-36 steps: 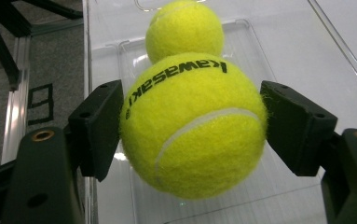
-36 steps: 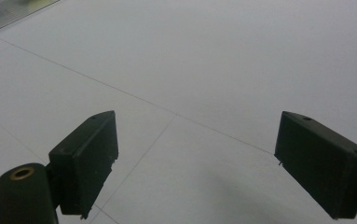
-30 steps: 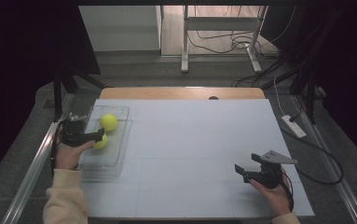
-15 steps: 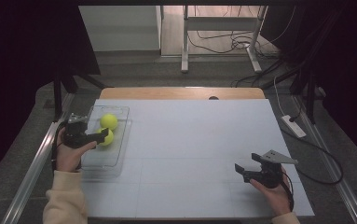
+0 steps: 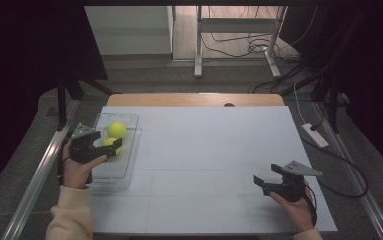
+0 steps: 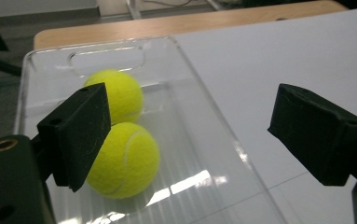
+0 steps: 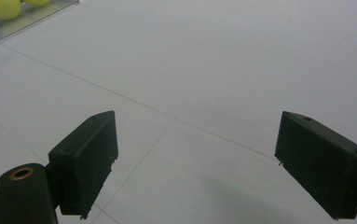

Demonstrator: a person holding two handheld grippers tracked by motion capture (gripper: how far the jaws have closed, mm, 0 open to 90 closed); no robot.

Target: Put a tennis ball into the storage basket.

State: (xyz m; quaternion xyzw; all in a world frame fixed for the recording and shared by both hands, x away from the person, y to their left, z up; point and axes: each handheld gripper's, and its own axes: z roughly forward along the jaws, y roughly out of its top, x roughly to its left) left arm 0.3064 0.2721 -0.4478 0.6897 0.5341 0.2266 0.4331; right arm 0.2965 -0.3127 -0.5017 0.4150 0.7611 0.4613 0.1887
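White-topped table (image 5: 204, 165) with a clear plastic tray (image 5: 129, 165) at its left edge, wooden strip at far edge.

In the left gripper view the left gripper (image 6: 190, 135) has its two black jaws spread wide with nothing between them. Two yellow tennis balls, the nearer (image 6: 127, 158) touching the farther (image 6: 120, 91), lie in a clear plastic tray (image 6: 106, 49) on the white desk (image 6: 278, 51).
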